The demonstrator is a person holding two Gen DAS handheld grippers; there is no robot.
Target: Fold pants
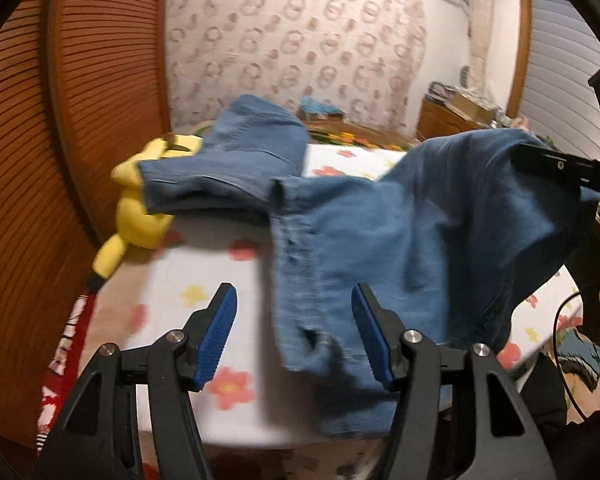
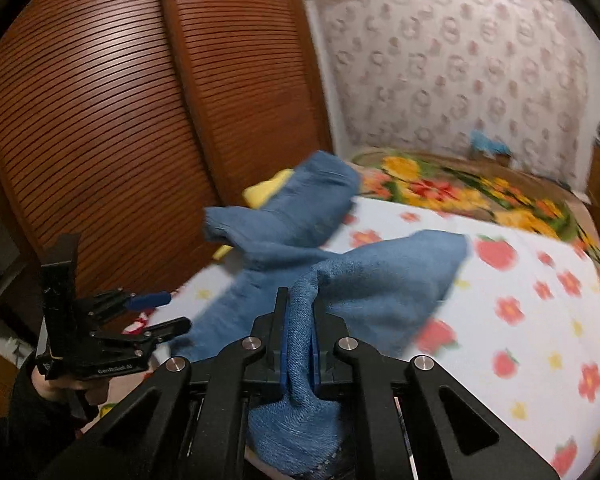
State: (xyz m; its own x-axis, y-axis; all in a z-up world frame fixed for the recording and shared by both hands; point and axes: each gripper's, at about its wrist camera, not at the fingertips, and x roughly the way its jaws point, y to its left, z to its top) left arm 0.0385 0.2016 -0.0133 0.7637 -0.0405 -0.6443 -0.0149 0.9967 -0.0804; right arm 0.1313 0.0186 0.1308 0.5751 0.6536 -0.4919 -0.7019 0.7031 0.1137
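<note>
One view only shows right gripper (image 2: 300, 344) pinching jeans (image 2: 340, 280); left gripper (image 1: 294, 336) seemingly empty.

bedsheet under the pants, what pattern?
White bedsheet with red and yellow flowers; clearest in the right wrist view.

The left hand-held gripper (image 1: 294, 336) points downward with its jaws standing apart, gripping nothing. The right hand-held gripper (image 2: 300, 344) is clamped on blue denim pants (image 2: 380, 280), tilted downward.
</note>
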